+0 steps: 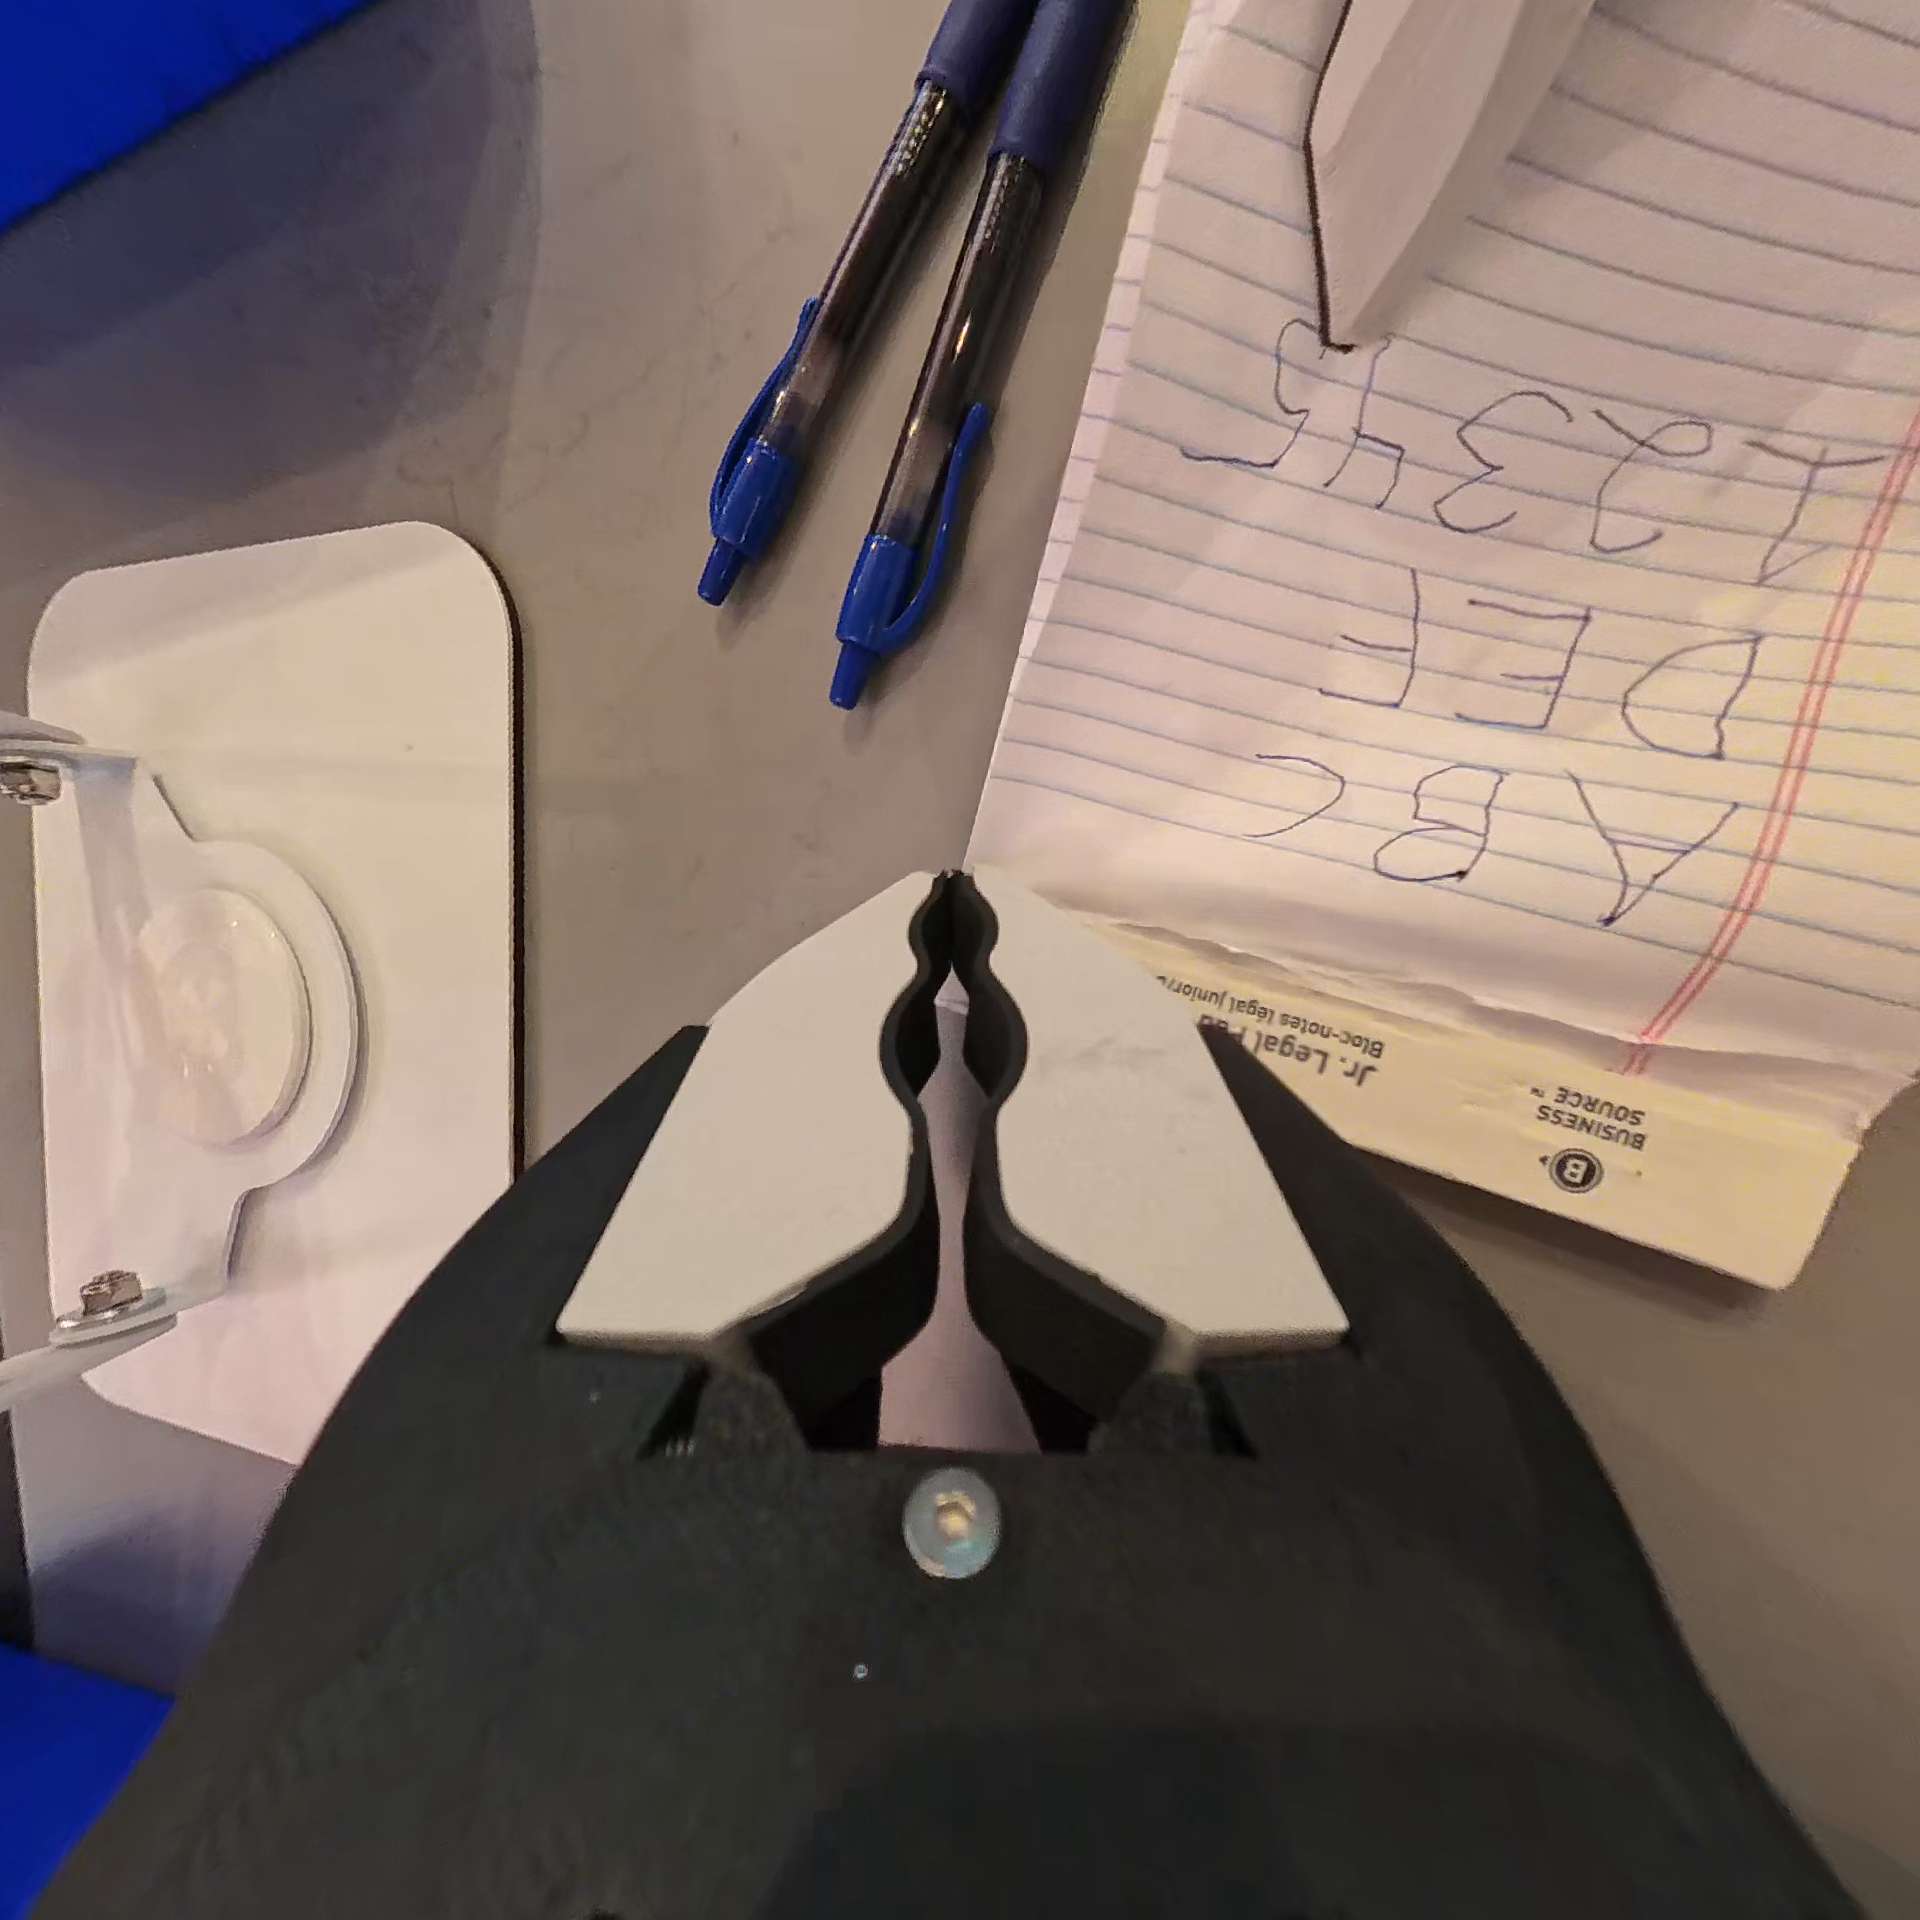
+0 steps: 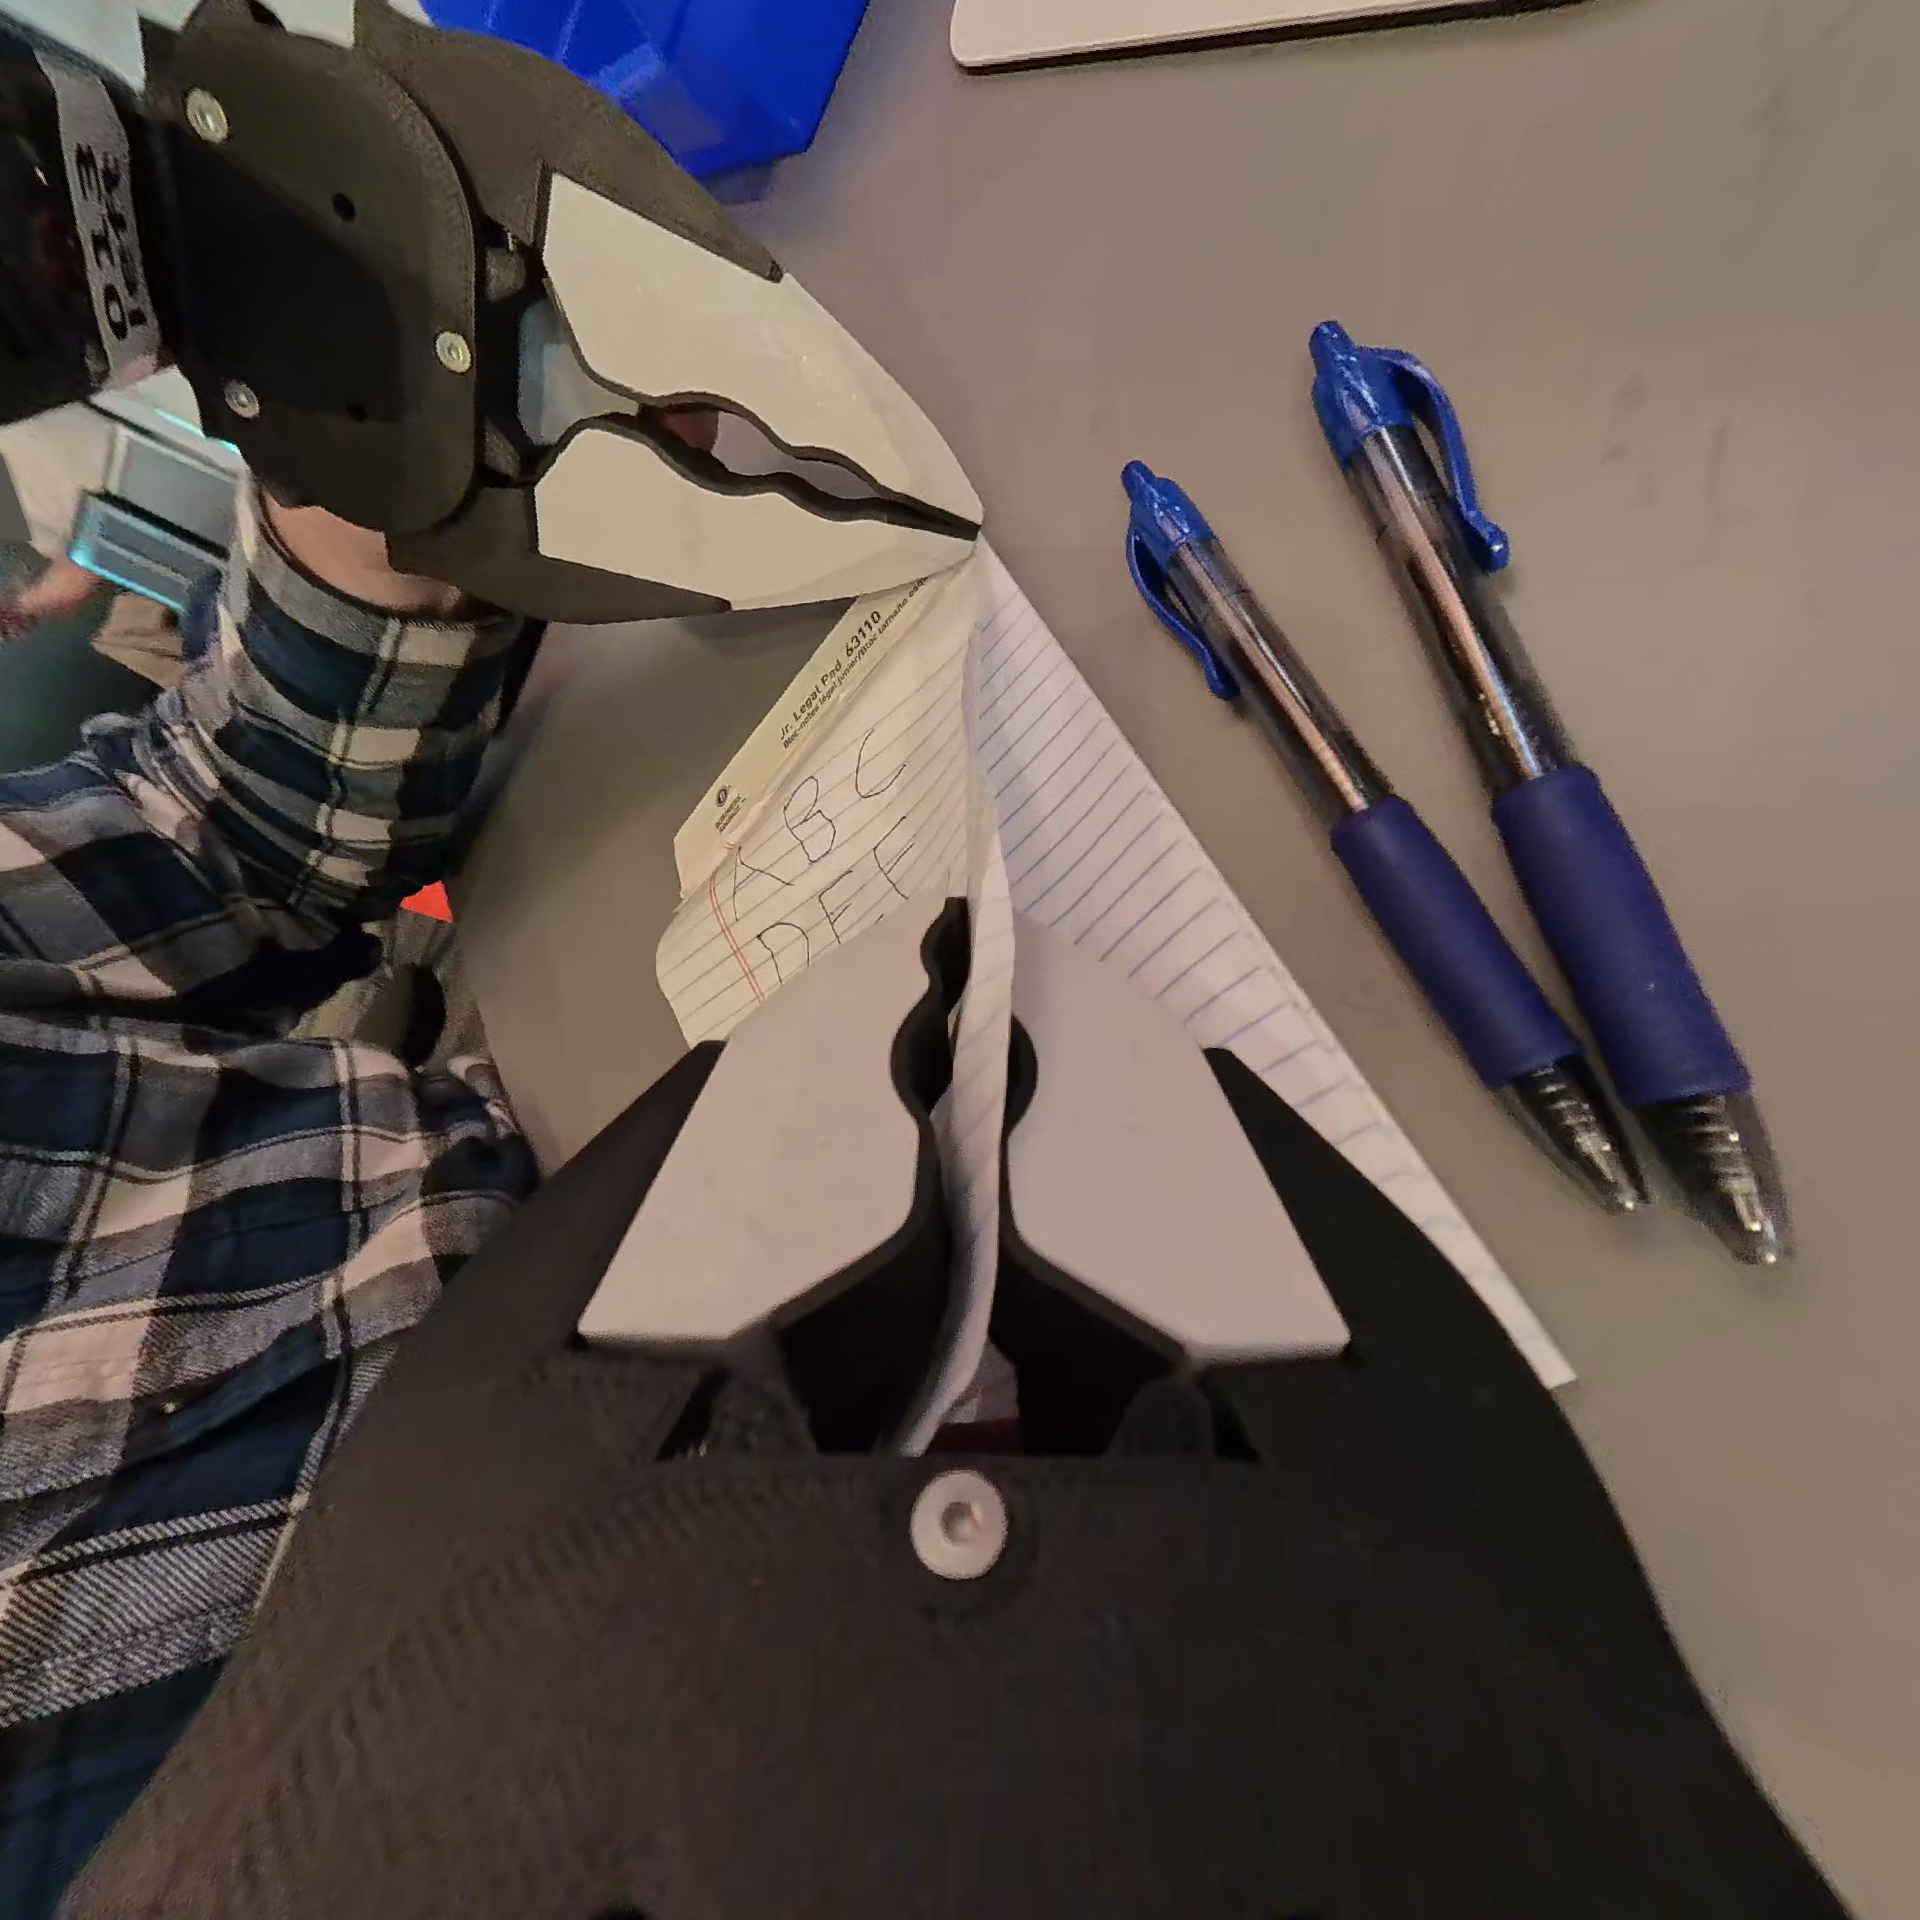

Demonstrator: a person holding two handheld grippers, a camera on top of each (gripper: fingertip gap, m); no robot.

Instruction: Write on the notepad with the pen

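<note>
Two blue pens lie side by side on the grey table [image 2: 1143,260], touching or very nearly so along their dark blue grips, to the right of the notepad in the right wrist view. The nearer-left pen [image 2: 1382,842] and the right-hand pen [image 2: 1538,790] both point their tips toward the near edge, clips at the far end. Neither is held by anything.

The notepad [image 2: 831,790] sits on the table left of the pens, its top sheet carrying handwriting in blue ink beside a red margin line. That written sheet [image 2: 982,1049] is lifted off the pad and stands up in a curl.

Right gripper [image 2: 971,935]: jaws closed on the lifted sheet, which runs up between the two black pads. The paper is pinched between them and bends above the pad below.

Left gripper [image 1: 951,883]: jaws fully closed, tips meeting at the near left corner of the notepad, by the edge of its bound strip. Whether a corner of paper is caught between the tips cannot be told. In the right wrist view the same gripper shows at the far left with its tips together at the far corner of the pad.

Other items: a white board [image 1: 312,831] with a clear bracket lies on the table left of the left gripper; a blue bin [image 2: 675,73] stands at the far side; a plaid sleeve [image 2: 208,935] occupies the left.
</note>
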